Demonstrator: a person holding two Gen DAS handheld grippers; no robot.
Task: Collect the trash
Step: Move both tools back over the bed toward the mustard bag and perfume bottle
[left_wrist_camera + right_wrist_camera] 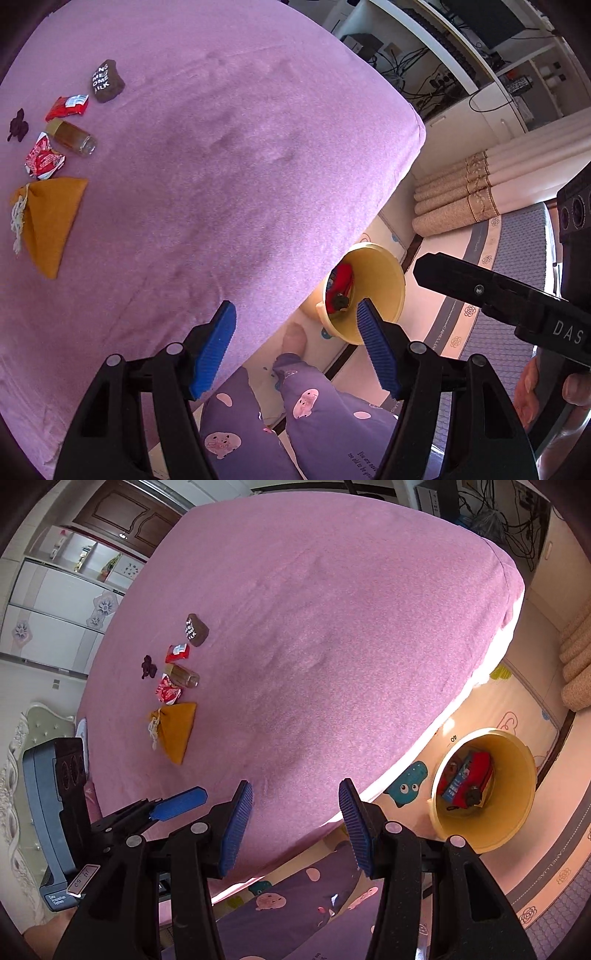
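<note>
Bin: a yellow bin [517, 805] stands on the floor beside the bed, to the right of the right claw [295, 827] and just past the tips of the left claw [295, 343].
In the bin: a red packet [476, 775] with a blue side, plus a small dark scrap [471, 795] (I cannot tell what it is).
Left claw: jaws apart, nothing between the blue pads [216, 347]; it hangs over the bed's edge, with the bin seen beyond its right pad.
Right claw: jaws apart and empty, over the near edge of the bed; its black body shows at the right in the left view.
Trash on the bed: all of it lies well away, up and to the left of both claws, in a loose row.
Row, far to near: brown pouch [107, 81] with white lettering, red wrapper [68, 107], bottle [72, 138] on its side, crumpled red-and-white wrapper [43, 160], orange cloth bag [48, 221] with a white cord.
Beside the row: a small dark piece [17, 125] (left of the bottle).
Bed: a pink cover [332, 627], lightly creased.
Floor: a cartoon play mat [406, 782] under the bin, a grey flower-edged rug [517, 251] to the right.
Room: white cupboards [55, 613] on the far left, a desk with cables [424, 62] behind the bed, curtains [461, 199] bunched at the floor.
Person: purple patterned trousers [306, 406] below the claws, a bare foot [293, 338] on the mat.
</note>
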